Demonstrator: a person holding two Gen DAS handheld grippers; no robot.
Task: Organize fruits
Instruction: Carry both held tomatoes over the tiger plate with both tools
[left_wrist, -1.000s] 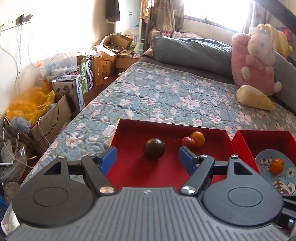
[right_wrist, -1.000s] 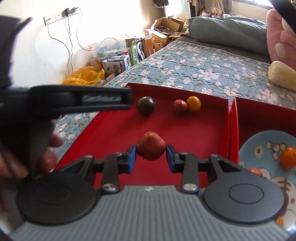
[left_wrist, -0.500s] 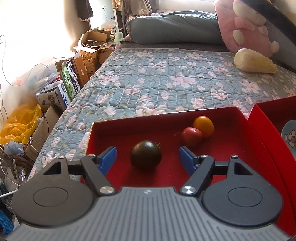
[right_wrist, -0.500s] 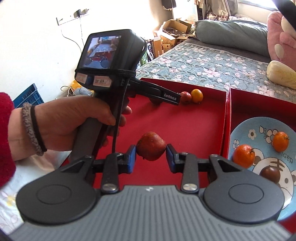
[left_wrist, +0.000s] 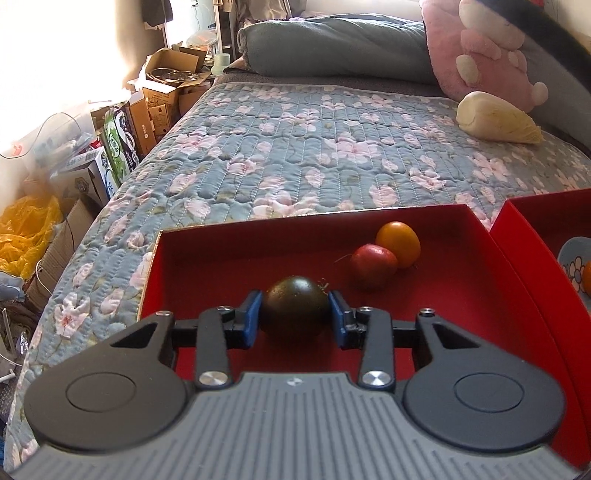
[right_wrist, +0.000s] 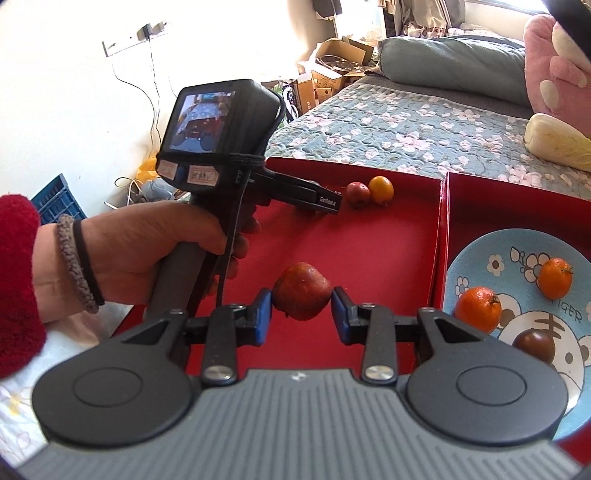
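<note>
My left gripper (left_wrist: 295, 319) is shut on a dark round fruit (left_wrist: 295, 310) in the left red tray (left_wrist: 461, 332). A red fruit (left_wrist: 373, 264) and an orange fruit (left_wrist: 399, 243) lie touching near the tray's far wall. My right gripper (right_wrist: 302, 314) is shut on a rough red fruit (right_wrist: 301, 290) and holds it above the same tray (right_wrist: 388, 251). The left gripper's body (right_wrist: 221, 122) shows in the right wrist view, held by a hand. A blue plate (right_wrist: 517, 258) in the right red tray (right_wrist: 517, 199) holds two oranges (right_wrist: 478, 308) and a dark fruit (right_wrist: 535, 345).
The trays sit on a flowered quilt (left_wrist: 332, 147). A pale cabbage (left_wrist: 495, 118) and a pink plush toy (left_wrist: 480, 48) lie at the far right. Cardboard boxes (left_wrist: 162, 99) and a yellow bag (left_wrist: 26, 229) stand beside the bed on the left.
My left gripper has moved forward around the dark fruit and shut on it. My right gripper has kept its hold on the red fruit and drifted slightly toward the plate.
</note>
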